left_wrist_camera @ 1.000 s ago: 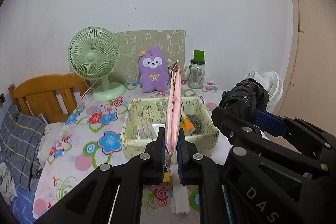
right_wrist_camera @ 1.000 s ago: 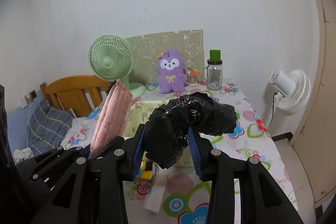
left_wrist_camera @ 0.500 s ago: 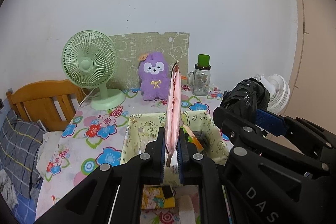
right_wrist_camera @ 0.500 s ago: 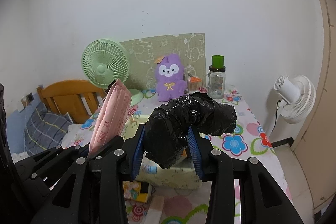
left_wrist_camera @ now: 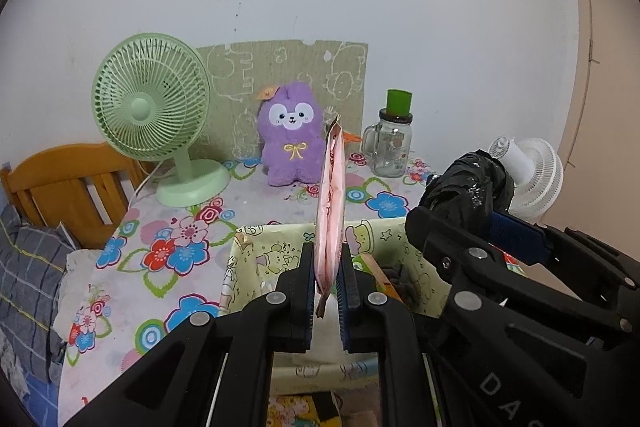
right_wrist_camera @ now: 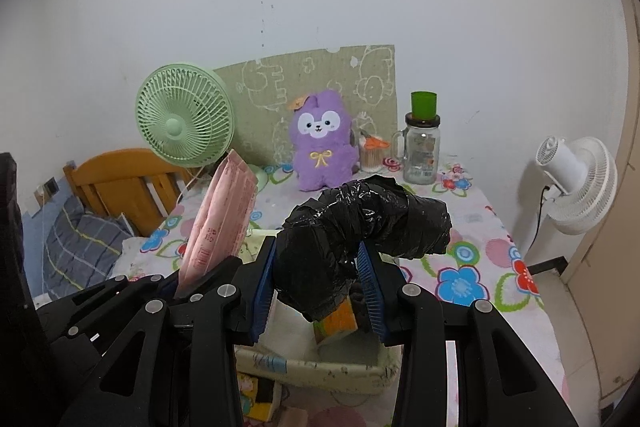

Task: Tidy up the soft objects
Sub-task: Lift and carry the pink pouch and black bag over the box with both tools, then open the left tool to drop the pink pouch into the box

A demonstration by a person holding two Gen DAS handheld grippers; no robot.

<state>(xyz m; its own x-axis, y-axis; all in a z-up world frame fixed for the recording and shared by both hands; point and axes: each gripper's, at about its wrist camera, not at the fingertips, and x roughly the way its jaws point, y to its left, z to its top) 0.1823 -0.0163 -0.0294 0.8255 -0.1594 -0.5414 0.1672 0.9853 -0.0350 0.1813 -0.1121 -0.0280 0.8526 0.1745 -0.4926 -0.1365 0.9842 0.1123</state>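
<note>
A worktop (left_wrist_camera: 256, 207) covered by a flower-print cloth carried a purple plush toy (left_wrist_camera: 291, 135) at its back edge. Left of the toy stood a green fan (left_wrist_camera: 154, 119); right of it, a glass jar (left_wrist_camera: 394, 143); nearer than it, a printed fabric bin (left_wrist_camera: 256, 263).

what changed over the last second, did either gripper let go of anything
No release. Both grippers carried their loads forward over the fabric bin, which now sits beneath them. The left gripper remains shut on the pink packet; the right gripper remains shut on the black bag bundle. Plush, fan and jar stayed put.
</note>
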